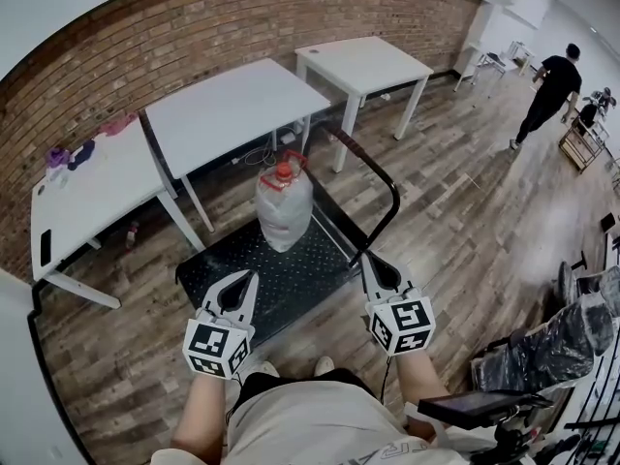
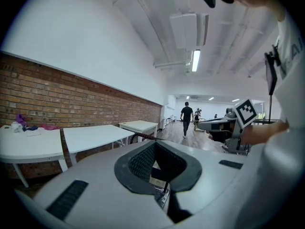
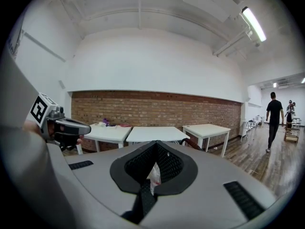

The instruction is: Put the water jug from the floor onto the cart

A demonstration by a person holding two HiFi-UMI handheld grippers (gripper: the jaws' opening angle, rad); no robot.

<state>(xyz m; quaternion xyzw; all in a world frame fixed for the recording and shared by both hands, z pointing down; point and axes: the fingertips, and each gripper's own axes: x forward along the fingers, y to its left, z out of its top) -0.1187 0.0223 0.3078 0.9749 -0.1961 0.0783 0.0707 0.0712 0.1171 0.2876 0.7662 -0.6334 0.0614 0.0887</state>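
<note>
The water jug (image 1: 284,208), clear with a red cap and a plastic wrap, stands upright on the black deck of the cart (image 1: 232,264). The cart's dark push handle (image 1: 380,177) rises at its right end. My left gripper (image 1: 250,277) hovers over the deck's near edge, shut and empty, well short of the jug. My right gripper (image 1: 366,260) is beside the handle's base, shut with nothing in it. In the right gripper view a sliver of the jug (image 3: 153,173) shows behind the closed right gripper (image 3: 156,143). The left gripper (image 2: 155,143) points past the handle (image 2: 148,136).
Three white tables (image 1: 228,105) stand along the brick wall (image 1: 194,27) behind the cart. A person (image 1: 550,90) walks away at the far right. A wrapped bundle (image 1: 547,347) and a tablet on a stand (image 1: 480,407) sit at my right. The floor is wood planks.
</note>
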